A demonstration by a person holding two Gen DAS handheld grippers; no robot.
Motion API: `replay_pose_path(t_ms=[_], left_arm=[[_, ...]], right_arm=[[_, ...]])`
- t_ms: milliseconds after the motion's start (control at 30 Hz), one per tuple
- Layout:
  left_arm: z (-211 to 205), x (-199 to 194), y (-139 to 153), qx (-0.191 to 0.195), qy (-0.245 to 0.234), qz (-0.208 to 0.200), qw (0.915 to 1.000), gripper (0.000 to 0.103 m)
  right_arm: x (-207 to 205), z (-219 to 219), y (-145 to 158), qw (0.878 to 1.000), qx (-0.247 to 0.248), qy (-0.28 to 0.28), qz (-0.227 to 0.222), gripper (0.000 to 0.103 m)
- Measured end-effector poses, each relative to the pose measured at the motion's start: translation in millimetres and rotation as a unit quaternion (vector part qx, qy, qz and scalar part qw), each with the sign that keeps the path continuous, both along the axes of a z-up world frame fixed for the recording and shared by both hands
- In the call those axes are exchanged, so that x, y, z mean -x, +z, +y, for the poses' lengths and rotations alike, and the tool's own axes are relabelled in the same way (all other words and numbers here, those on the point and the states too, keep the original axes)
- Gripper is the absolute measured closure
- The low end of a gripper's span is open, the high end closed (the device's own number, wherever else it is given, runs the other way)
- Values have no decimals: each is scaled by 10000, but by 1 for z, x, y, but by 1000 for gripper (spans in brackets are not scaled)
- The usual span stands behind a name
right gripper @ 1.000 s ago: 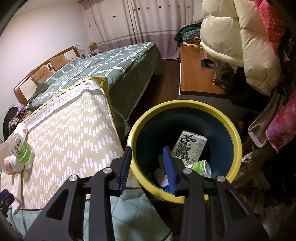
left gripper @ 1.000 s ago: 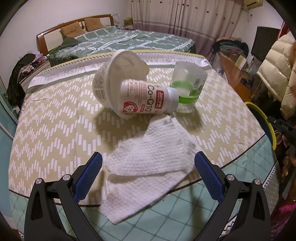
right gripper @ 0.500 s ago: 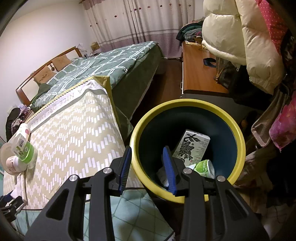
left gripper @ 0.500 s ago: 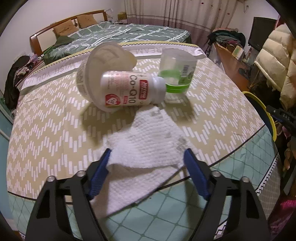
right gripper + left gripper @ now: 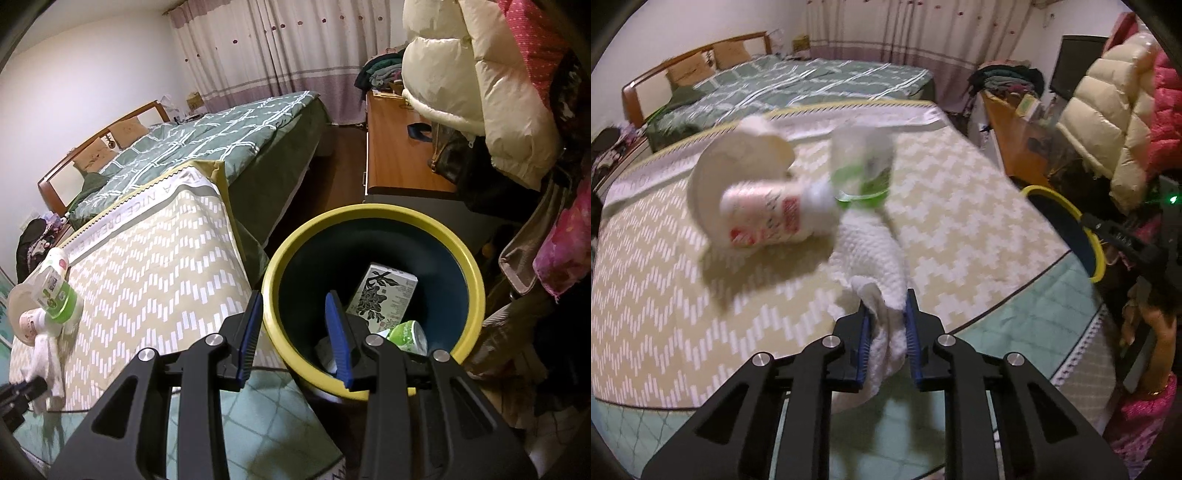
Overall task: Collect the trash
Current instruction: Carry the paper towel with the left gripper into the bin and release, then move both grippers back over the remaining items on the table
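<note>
Left gripper [image 5: 888, 314] clamping the paper towel [image 5: 875, 251]; right gripper [image 5: 293, 325] idling over the trash bin [image 5: 373, 214].

Left jaws, having just been closing, are pinching the bunched white towel at the near edge of the table [image 5: 960, 206]; its far end is lying on the patterned cloth just beside the tipped white bottle [image 5: 764, 218] and clear green-banded cup [image 5: 862, 162]. Right jaws are standing part-open, grasping nothing, above the yellow rim. A printed box [image 5: 384, 295] and a green can [image 5: 406, 334] are lying inside the bin.
</note>
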State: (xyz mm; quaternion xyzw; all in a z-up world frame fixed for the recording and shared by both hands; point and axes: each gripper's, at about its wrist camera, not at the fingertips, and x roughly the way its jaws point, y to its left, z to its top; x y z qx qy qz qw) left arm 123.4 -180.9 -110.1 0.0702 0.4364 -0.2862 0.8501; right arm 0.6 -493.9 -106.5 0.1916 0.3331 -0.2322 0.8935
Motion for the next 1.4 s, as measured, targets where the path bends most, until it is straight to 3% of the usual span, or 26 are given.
replay_pose_path(t_ms=[333, 667, 833, 1200, 1233, 1267, 1333, 1400], left_arm=[[-88, 13, 40, 211, -821, -282, 9960, 85], [-212, 22, 60, 370, -1761, -221, 9834, 85], [-270, 22, 49, 337, -2039, 35, 9784, 85], [-335, 19, 8, 116, -2218, 521, 9736, 84], [-338, 17, 6, 98, -2186, 548, 9742, 76], [-339, 16, 5, 97, -2144, 548, 9752, 46], [-334, 17, 11, 202, -1979, 352, 9794, 20], [-324, 18, 22, 268, -1932, 164, 9807, 20]], right_arm=[[39, -17, 18, 9995, 131, -181, -238, 69], [86, -41, 28, 9979, 297, -504, -263, 69], [99, -50, 28, 9976, 304, -577, -250, 69], [114, -63, 21, 9967, 259, -730, -222, 64], [114, -63, 21, 9967, 257, -738, -215, 64], [114, -63, 21, 9967, 261, -739, -206, 64], [113, -62, 22, 9967, 270, -739, -204, 63], [113, -61, 22, 9967, 282, -738, -206, 63]])
